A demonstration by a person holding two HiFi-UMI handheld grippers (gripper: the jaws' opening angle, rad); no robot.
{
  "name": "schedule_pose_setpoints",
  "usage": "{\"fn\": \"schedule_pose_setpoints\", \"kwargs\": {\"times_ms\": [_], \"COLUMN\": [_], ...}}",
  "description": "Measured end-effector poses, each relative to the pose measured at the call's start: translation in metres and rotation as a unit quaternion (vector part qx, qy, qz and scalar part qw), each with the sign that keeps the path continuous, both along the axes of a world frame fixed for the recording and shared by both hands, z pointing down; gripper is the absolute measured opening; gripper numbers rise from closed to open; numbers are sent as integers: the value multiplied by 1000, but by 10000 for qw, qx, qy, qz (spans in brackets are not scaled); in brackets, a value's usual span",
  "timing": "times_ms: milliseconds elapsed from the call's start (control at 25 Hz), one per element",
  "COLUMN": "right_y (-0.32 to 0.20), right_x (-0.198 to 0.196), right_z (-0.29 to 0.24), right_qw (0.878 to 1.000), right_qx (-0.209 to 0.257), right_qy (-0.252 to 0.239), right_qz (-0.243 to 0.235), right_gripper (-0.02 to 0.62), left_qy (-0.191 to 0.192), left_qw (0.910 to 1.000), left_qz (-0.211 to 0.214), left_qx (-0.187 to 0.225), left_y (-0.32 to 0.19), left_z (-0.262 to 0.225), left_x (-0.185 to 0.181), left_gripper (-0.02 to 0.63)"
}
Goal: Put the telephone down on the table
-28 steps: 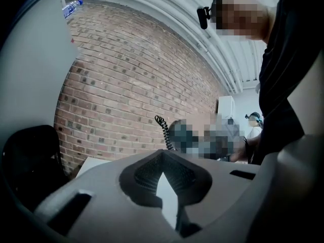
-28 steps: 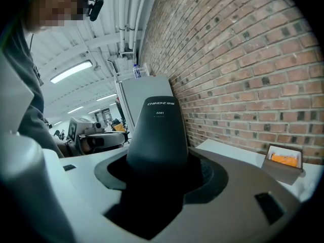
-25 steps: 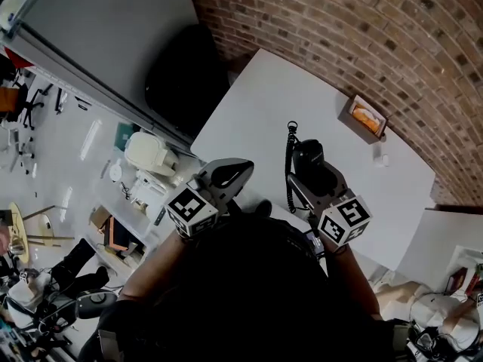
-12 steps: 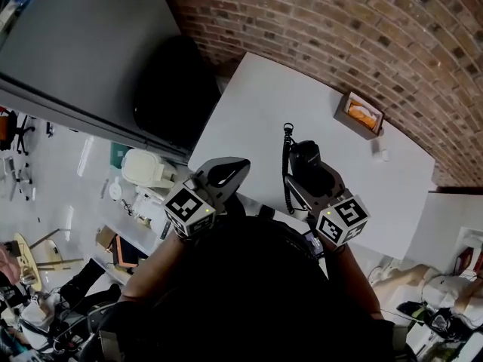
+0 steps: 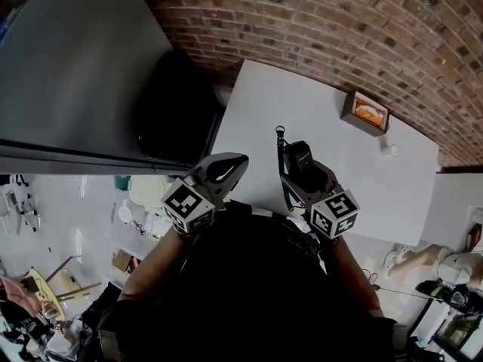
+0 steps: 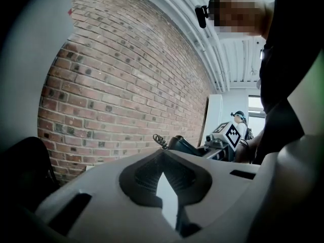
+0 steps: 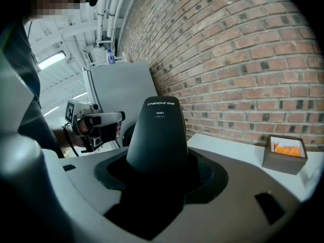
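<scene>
Telephone (image 7: 157,130) not yet down: black handset w/ coiled cord (image 5: 281,164) dangling, held over near-left part of white tabletop (image 5: 377,179), apparently clear of it. It stands upright btwn right gripper (image 5: 306,176) fingers, which pinch its lower end; top pokes out beyond them. To do: lower, rest it, release. Left gripper (image 6: 162,172) is just off the tabletop's near-left edge, fingers pressed together, nothing btwn.

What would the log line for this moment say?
right gripper: shut on black plastic telephone handset | left gripper: shut, empty | handset: held over white table, not yet down
</scene>
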State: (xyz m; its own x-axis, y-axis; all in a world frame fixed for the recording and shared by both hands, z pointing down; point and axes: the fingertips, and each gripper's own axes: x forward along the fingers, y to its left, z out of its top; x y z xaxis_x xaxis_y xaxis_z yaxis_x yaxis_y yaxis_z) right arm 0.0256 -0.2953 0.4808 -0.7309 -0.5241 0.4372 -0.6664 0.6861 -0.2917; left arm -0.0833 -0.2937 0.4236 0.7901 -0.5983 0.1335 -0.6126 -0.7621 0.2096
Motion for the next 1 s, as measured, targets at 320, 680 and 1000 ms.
{"fn": "schedule_pose_setpoints", "kwargs": {"times_ms": [320,680,1000], "right_y": [-21,-32,-31], "right_x": [-50,-88,-96], "right_z": [38,113,183], "right_qw": [9992,9956,9890], "right_qx": [-187,-621,-1048], "right_qy": [239,636,1029], "right_qz": [274,281,195], "right_gripper": [275,275,275], "left_qy": [-54,-103,-159], "left_qw": [9988,9959,9940], "left_qz": [448,773,931], "left_qx": [-206,-449,-545], "left_y": [-23,-32,-32], "left_z": [17,36,49], "left_x": [-41,-64,-74], "left_gripper": [6,6,6]}}
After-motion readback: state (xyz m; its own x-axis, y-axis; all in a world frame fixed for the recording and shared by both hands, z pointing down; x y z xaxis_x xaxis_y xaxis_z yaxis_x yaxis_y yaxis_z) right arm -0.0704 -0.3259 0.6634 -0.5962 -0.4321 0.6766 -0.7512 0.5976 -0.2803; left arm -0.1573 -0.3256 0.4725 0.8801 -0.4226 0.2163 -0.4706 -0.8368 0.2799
